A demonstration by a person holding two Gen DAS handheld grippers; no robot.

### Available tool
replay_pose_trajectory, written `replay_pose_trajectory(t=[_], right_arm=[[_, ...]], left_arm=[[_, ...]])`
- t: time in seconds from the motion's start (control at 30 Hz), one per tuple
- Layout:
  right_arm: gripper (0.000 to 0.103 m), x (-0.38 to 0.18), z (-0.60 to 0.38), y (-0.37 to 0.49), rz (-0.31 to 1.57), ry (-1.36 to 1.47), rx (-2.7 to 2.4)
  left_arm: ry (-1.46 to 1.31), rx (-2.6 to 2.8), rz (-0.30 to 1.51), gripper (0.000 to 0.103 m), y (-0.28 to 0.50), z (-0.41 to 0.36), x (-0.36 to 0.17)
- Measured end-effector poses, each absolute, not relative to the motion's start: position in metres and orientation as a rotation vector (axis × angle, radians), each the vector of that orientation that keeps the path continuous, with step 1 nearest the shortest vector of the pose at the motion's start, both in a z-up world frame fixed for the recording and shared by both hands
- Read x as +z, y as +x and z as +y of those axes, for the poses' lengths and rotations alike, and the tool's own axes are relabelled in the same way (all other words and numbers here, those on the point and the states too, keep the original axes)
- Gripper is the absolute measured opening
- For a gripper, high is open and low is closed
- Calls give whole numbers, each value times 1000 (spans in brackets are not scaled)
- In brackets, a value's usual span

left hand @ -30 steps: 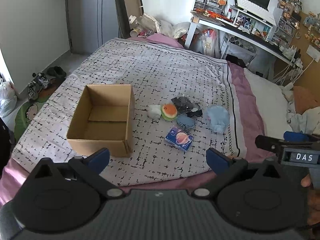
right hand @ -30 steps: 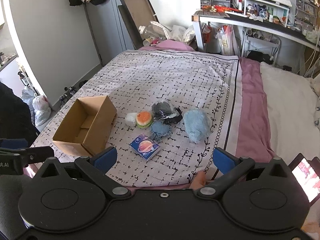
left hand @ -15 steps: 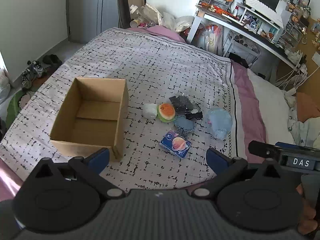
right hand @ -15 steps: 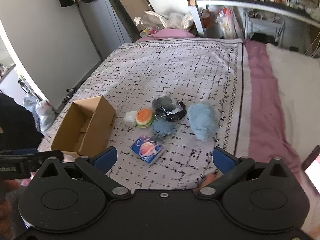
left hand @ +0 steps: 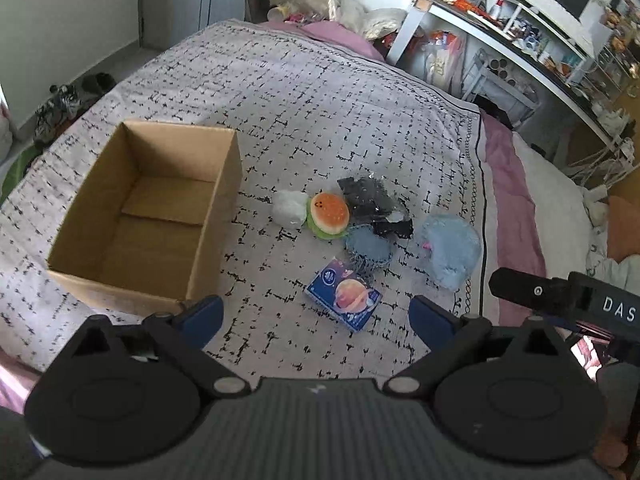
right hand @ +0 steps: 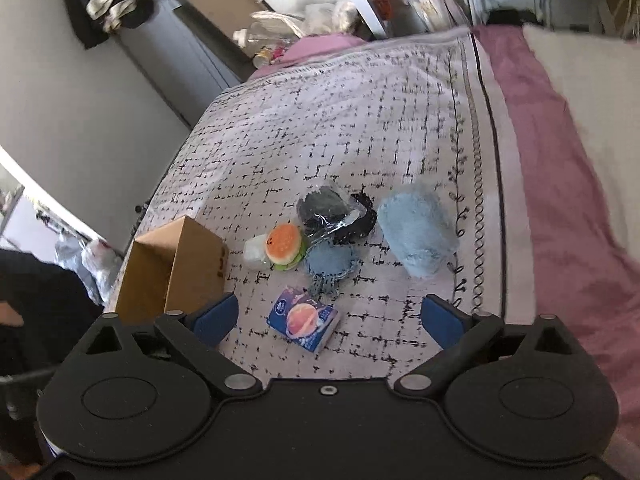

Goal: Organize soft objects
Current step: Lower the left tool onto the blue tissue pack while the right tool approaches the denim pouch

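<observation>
Both grippers, left (left hand: 316, 314) and right (right hand: 330, 316), moved closer to tissue pack (right hand: 303, 323).

On the bedspread (left hand: 304, 92) sit one cardboard box (left hand: 148, 216), one burger plush (left hand: 329, 213), one white lump (left hand: 289, 208), one bagged dark item (left hand: 370, 200), two blue fuzzy pieces (left hand: 452, 250) and one tissue pack (left hand: 344, 294).

white letters "das" read on the black body of the right gripper (left hand: 576, 300), seen at the edge of the left wrist view. the blue tissue pack (left hand: 343, 300) on the bed carries a small round logo and a planet picture; its print is too small to read.
</observation>
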State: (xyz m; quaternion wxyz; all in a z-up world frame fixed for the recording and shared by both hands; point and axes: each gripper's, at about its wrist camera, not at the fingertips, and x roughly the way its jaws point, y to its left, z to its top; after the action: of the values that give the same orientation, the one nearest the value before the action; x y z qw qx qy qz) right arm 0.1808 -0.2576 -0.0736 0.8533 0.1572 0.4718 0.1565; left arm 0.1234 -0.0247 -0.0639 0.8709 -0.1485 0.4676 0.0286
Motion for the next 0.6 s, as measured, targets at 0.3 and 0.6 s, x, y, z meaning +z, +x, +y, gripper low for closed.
replay_pose_trajectory(t=[0.3, 0.6], right_arm=[[83, -102, -252, 215, 1057, 415, 312], [74, -131, -258, 242, 1121, 529, 266]], left_arm=[[-375, 118, 1004, 98, 155, -24, -89], [-423, 139, 1045, 95, 183, -29, -121]])
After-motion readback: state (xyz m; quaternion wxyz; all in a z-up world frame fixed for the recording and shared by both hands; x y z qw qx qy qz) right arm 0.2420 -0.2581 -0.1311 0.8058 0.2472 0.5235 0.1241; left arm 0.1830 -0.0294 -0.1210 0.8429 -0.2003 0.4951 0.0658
